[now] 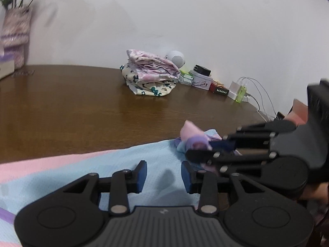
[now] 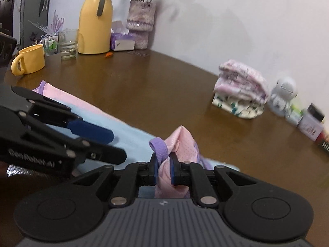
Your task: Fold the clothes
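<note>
Along the wall, at the far edge of the brown wooden table (image 1: 82, 107), sits a stack (image 1: 151, 75) of folded printed cloth, with a white round speaker (image 1: 176, 58) behind it and small boxes, a charger and white cables (image 1: 255, 90) trailing to the right. Toward the left end, the right wrist view shows a yellow jug (image 2: 95, 19), a yellow mug (image 2: 30, 59), a glass (image 2: 68, 44), a tissue box (image 2: 121, 41) and a knit-covered vase (image 2: 140, 23) of flowers. None of these blocks the work area. At the near edge lies the garment (image 1: 102, 164), a mesh fabric in light blue and pink with purple trim. The right gripper (image 2: 164, 168) is clamped on a bunched pink fold with a purple band looped over one finger; the fold stands raised above the flat cloth. The left gripper (image 1: 164, 175) hovers over the blue panel with its jaws parted and nothing between the blue pads. The right gripper crosses close in front of the left one. Both views are motion-blurred, the box labels are unreadable, and the garment's near part is hidden under the gripper bodies.
</note>
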### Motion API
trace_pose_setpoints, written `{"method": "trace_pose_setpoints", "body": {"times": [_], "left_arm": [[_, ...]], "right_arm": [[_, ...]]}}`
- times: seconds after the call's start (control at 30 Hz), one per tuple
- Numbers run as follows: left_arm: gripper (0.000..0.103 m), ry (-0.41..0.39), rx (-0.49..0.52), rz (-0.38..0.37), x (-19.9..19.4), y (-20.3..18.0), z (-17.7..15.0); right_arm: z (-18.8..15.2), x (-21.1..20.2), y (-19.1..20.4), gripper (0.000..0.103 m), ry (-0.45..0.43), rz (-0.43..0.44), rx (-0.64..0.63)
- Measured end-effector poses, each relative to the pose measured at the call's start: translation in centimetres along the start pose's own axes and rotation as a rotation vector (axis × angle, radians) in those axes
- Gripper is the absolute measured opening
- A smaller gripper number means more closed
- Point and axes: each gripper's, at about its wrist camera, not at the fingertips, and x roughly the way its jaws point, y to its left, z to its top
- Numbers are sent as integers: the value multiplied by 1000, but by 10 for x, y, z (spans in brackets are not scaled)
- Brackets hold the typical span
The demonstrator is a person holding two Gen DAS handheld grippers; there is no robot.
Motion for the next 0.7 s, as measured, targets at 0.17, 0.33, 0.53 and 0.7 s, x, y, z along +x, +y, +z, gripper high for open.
{"method": "trace_pose_setpoints", "body": {"times": [0.17,0.33,0.53,0.7], "left_arm": [[41,-8,-57,-22,0,12,0],[42,-52,-92,-41,-6,17,1],[40,-115,-14,-41,-16,-2,8],[30,-110,70,-20,-10,-31,13]], "right_arm": [[-6,0,-5,50,-15,51,86],[-7,-43,-35,67,-123,133,228],[-21,-63,-69,41,-131,-4,233],[-30,-34,-78,21,-81,87,276]]}}
